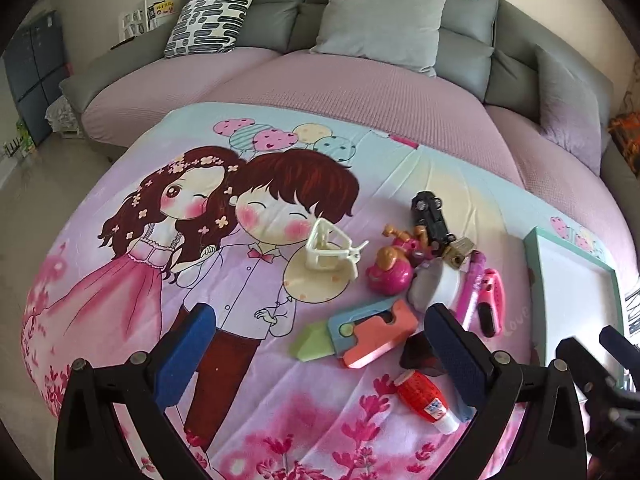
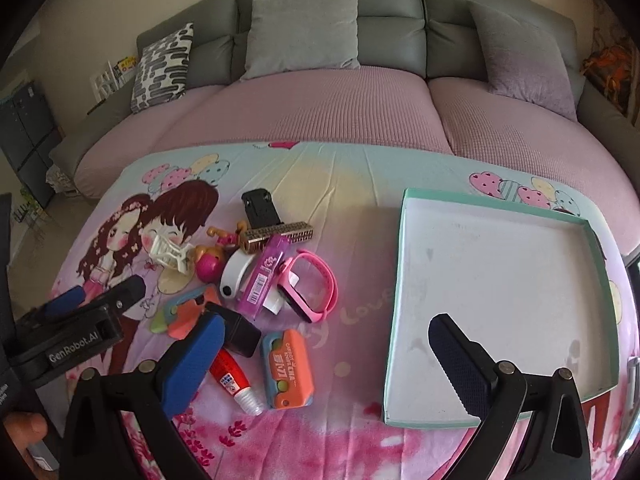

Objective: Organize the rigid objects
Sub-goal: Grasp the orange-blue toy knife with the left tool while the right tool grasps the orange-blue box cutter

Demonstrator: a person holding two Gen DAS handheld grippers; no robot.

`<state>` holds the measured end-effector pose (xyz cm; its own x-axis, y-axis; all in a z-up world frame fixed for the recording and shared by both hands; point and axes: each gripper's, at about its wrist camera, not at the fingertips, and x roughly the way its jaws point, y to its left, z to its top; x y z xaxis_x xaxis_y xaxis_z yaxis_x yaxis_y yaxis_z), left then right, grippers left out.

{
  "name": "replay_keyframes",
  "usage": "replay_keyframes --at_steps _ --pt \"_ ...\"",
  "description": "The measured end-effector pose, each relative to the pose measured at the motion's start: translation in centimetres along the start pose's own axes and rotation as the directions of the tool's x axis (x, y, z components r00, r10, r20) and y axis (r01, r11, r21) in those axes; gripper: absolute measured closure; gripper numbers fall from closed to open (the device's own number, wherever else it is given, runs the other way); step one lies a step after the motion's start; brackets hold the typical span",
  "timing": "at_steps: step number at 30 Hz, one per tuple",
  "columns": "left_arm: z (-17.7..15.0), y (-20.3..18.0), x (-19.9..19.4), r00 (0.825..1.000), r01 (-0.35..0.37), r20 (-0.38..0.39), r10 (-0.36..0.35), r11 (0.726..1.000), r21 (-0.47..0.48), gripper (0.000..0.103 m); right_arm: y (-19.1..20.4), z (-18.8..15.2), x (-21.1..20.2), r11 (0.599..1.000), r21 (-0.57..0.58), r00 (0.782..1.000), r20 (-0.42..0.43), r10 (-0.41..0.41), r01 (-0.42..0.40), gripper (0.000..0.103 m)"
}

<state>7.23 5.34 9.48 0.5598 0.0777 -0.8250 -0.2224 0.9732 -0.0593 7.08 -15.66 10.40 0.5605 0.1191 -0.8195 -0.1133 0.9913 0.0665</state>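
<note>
Across the middle of both views, a cartoon-printed cloth (image 2: 352, 184) holds a heap of small hard items: a black toy car (image 2: 262, 208), a cream hair clip (image 1: 326, 250), a pink watch (image 2: 310, 290), a purple lead case (image 2: 266, 276), a red glue bottle (image 2: 232, 378) and an orange toy knife (image 2: 288, 364). At right of the right wrist view lies an empty white tray (image 2: 400, 288) with a teal rim. The left gripper (image 1: 320, 356) and right gripper (image 2: 324, 364) both hover with fingers spread wide, holding nothing.
</note>
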Motion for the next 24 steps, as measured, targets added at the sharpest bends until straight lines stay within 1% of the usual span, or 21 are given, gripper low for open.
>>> replay_keyframes --at_steps 2,5,6,8,10,12,14,16,18,22,24 --pt "-0.2 0.0 1.0 1.000 -0.020 -0.021 0.020 1.000 0.004 0.000 0.4 -0.4 1.3 1.000 -0.023 1.000 -0.029 -0.010 0.009 0.000" --pt "-0.7 -0.1 2.0 0.999 -0.033 -0.036 0.035 0.998 0.049 0.000 0.3 -1.2 2.4 0.999 -0.002 0.998 -0.052 0.040 -0.040 0.006" --pt "-0.9 -0.1 2.3 0.998 -0.042 -0.050 0.046 0.997 0.069 0.000 0.4 -1.3 2.9 0.999 -0.003 0.997 -0.061 0.050 -0.051 0.006" --pt "-1.3 -0.2 2.5 0.996 -0.062 -0.051 0.068 0.992 0.105 0.000 0.8 -1.9 3.7 0.998 -0.012 0.994 -0.089 0.062 -0.063 0.006" --pt "-1.6 -0.3 2.8 0.997 -0.045 -0.062 0.054 0.990 0.134 0.000 1.3 -2.3 4.4 0.997 -0.039 0.992 -0.106 0.061 -0.066 0.008" --pt "-1.8 -0.4 3.2 0.997 -0.024 -0.074 0.035 0.989 0.147 0.000 1.6 -2.6 4.8 0.997 -0.056 0.992 -0.121 0.046 -0.053 0.015" --pt "-2.0 -0.8 3.8 0.996 -0.009 -0.089 0.024 0.986 0.166 0.000 1.5 -2.8 5.2 0.997 -0.047 0.989 -0.135 0.054 -0.061 0.015" --pt "-2.2 -1.4 4.6 0.994 -0.007 -0.108 0.028 0.981 0.196 0.000 1.6 -3.1 5.5 0.996 -0.047 0.986 -0.149 0.069 -0.076 0.016" --pt "-2.3 -1.8 5.3 0.992 -0.012 -0.120 0.039 0.975 0.221 0.000 1.7 -3.2 5.8 0.996 -0.052 0.985 -0.159 0.063 -0.072 0.022" --pt "-2.3 -2.2 6.6 0.988 -0.018 -0.145 0.054 0.972 0.236 0.000 1.6 -3.6 6.4 0.996 -0.051 0.982 -0.181 0.059 -0.069 0.024" --pt "-2.1 -2.5 7.2 0.987 -0.011 -0.152 0.050 0.969 0.247 0.000 1.7 -3.6 6.8 0.996 -0.049 0.979 -0.193 0.061 -0.072 0.024"
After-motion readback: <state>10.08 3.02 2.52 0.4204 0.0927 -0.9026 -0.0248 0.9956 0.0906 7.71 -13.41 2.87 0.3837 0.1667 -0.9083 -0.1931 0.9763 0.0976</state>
